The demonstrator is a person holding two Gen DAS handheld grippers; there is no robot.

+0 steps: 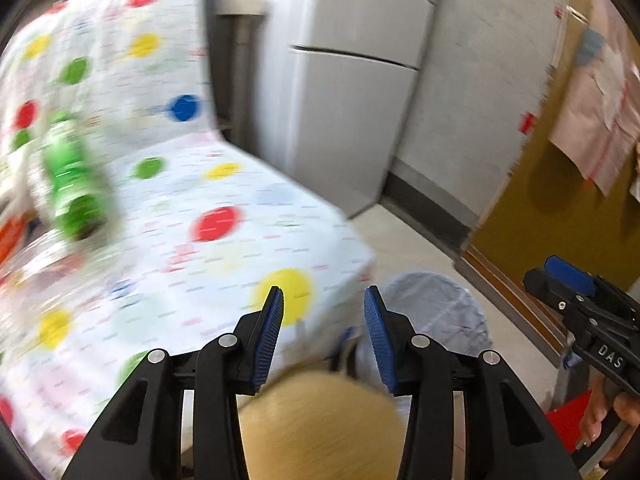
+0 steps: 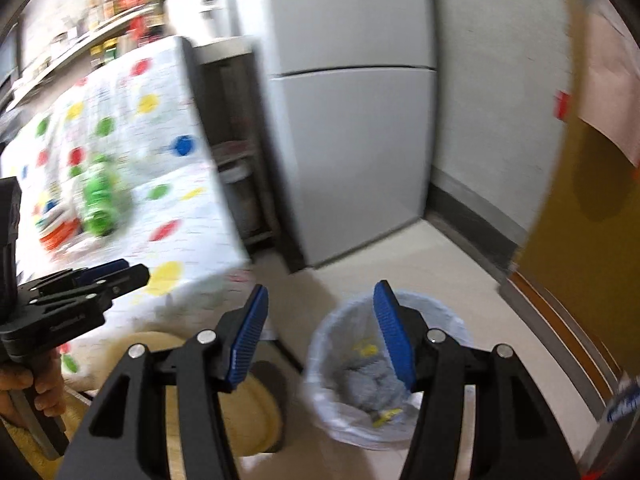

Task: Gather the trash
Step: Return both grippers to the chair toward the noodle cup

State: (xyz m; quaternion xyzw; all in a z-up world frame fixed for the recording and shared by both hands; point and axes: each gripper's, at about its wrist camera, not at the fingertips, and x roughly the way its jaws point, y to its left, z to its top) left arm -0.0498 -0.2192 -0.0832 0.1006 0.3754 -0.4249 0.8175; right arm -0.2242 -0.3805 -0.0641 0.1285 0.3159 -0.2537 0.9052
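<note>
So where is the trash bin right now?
The trash bin stands on the floor beside the table corner, in front of the fridge; the right wrist view looks into it, lower centre.

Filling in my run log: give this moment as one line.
left gripper: open, empty | right gripper: open, above trash bin | green bottle: on table
</note>
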